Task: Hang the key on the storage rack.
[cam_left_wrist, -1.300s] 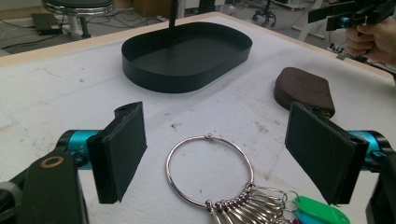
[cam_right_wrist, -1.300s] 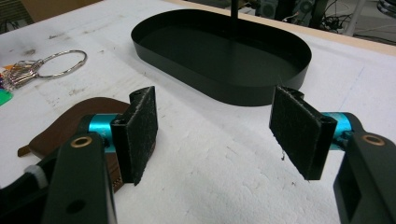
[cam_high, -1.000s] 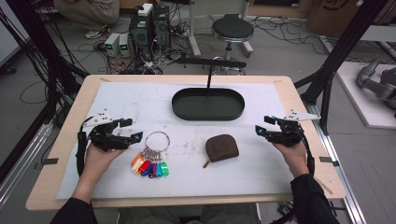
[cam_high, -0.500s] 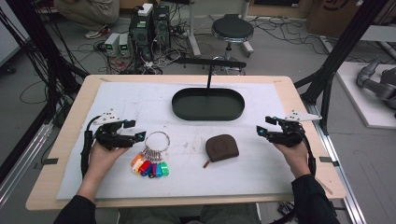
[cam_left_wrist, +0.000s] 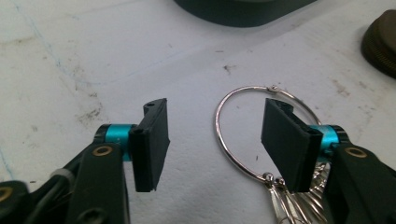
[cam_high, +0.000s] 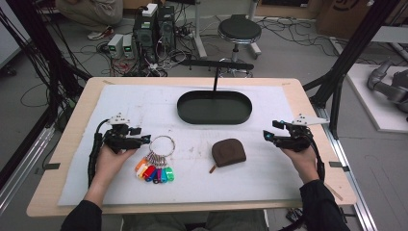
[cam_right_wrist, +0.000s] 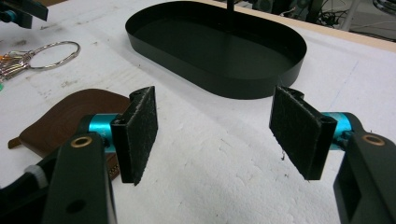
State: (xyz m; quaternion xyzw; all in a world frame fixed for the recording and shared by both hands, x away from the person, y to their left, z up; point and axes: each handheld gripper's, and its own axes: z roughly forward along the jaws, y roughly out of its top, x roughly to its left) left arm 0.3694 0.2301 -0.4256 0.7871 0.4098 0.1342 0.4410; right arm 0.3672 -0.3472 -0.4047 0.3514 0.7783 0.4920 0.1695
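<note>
Item 1, left hand-held gripper: at the left of the desk, jaws apart and lately closing inward, pads not yet pressing on anything. In the left gripper view the near-left arc of the key ring lies in the gap, one pad standing over the ring's inside, the other pad well clear on bare cover.

Item 2, key ring: flat on the desk, just right of that gripper's tips. Coloured key tags trail from it toward the near edge, so the bunch's long axis runs near to far.

Item 3, brown pouch: centre, near side of the black oval tray.

Item 4, right hand-held gripper: at the right, jaws open, nothing between them, well apart from the ring.

Judgement: the left hand is far nearer; the grasp turns on the wire staying between its pads.
</note>
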